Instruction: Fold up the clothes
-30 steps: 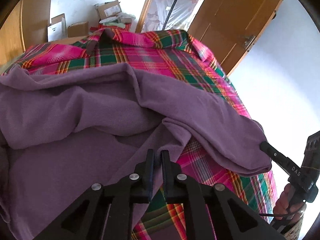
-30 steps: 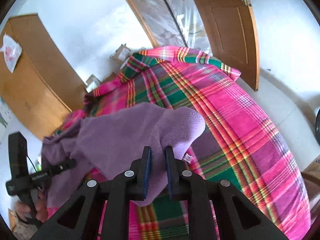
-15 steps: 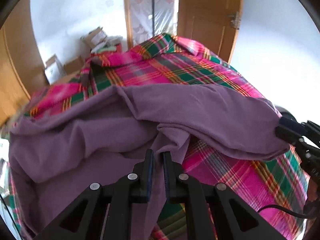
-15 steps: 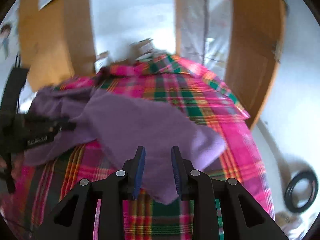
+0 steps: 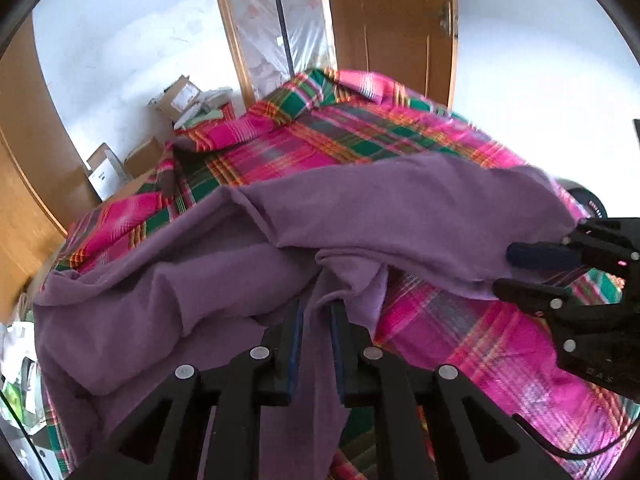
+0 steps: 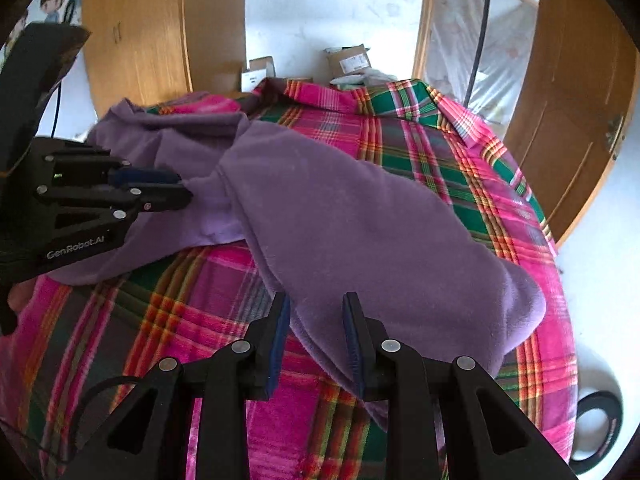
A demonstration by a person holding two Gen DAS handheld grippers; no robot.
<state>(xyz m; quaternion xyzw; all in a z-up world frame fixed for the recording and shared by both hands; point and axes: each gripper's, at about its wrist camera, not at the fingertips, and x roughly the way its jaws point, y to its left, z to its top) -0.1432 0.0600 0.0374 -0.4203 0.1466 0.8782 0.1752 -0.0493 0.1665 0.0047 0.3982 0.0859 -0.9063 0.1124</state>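
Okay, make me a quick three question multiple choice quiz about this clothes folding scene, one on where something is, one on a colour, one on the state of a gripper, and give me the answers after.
1. Where does the purple garment lie?
A. On the plaid bedspread
B. On the floor
C. Hung on the door

2. What colour are the pads on the right gripper's fingers?
A. Red
B. Blue
C. White

3. How is the right gripper?
A. Shut on the cloth
B. Out of view
C. Open, with the garment's edge between its fingers

Answers:
1 A, the garment is spread across the pink and green plaid cover.
2 B, both inner faces show blue in the right wrist view.
3 C, its fingers stand apart with a wide gap around the cloth, whereas the left gripper has closed on a fold of it.
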